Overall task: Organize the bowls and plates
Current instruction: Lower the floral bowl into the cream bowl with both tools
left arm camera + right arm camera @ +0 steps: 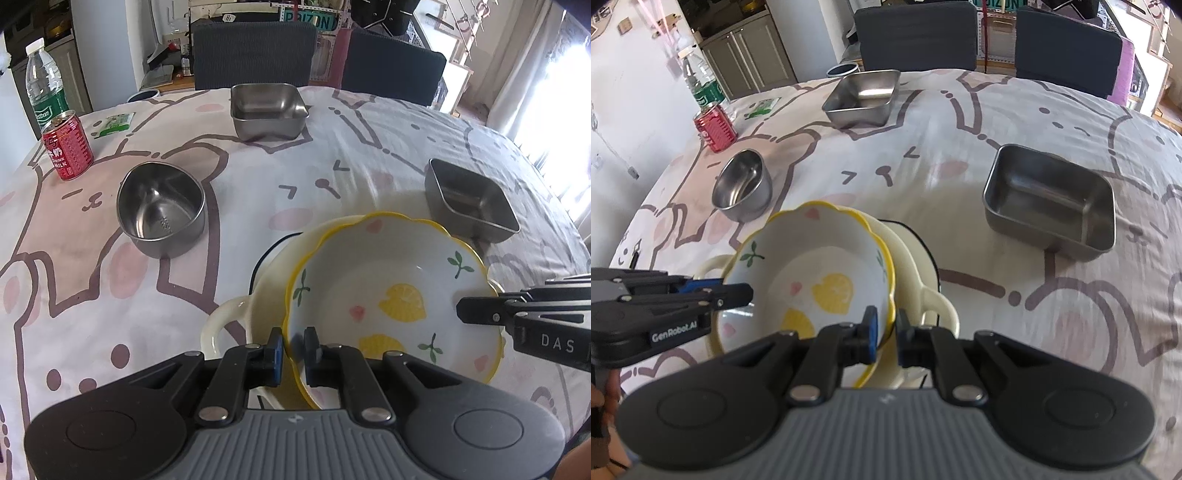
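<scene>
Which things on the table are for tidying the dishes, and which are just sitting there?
For the job:
lemon bowl, held by left claw and right claw
cream two-handled pot
round steel bowl
two square steel trays

Just sitting:
red milk can
water bottle
green packet

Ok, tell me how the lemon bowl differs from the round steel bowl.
The lemon bowl is white ceramic with a scalloped yellow rim; the round steel bowl is plain metal. The lemon bowl is tilted in a cream handled dish; the steel bowl stands alone on the cloth. Both are empty.
</scene>
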Tool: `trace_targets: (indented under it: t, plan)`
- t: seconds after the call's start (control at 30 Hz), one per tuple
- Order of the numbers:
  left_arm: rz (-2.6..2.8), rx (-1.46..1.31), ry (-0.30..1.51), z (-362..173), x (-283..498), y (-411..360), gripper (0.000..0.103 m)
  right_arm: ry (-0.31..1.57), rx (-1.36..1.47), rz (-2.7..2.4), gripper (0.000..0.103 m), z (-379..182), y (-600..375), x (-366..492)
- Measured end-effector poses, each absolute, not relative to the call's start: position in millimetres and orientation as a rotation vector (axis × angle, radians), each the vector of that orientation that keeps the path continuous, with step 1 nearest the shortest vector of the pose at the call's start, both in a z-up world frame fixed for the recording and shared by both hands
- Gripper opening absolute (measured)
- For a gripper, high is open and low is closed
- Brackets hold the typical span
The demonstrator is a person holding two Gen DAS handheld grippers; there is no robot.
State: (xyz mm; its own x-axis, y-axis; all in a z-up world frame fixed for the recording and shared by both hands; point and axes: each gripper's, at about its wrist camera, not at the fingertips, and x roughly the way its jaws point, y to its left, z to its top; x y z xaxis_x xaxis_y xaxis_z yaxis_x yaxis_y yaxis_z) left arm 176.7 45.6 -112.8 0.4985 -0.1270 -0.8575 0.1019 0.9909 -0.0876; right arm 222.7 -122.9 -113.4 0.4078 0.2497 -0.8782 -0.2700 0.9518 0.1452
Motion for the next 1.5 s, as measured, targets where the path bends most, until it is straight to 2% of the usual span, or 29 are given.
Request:
trace_targets:
  t: [1.03,1.1,1.33,1.5]
  plan:
    - [-0.187,-0.038,0.995,-108,170,55,0.015,1.154,-0.036,0.326,0.012,-132,-118,230]
    - [-0.192,-0.044,0.998,-108,170,56,0.019,1.158,-0.024,0.330,0.011,-133,-119,231]
    - [-0.206,-0.066,1.016,-110,170,59,0.021,1.183,0.043,0.331,0.011,-134,-126,234]
    - [-0.212,-0.070,1.022,-109,169,57,0.026,1.189,0.047,0.332,0.015,-134,-125,235]
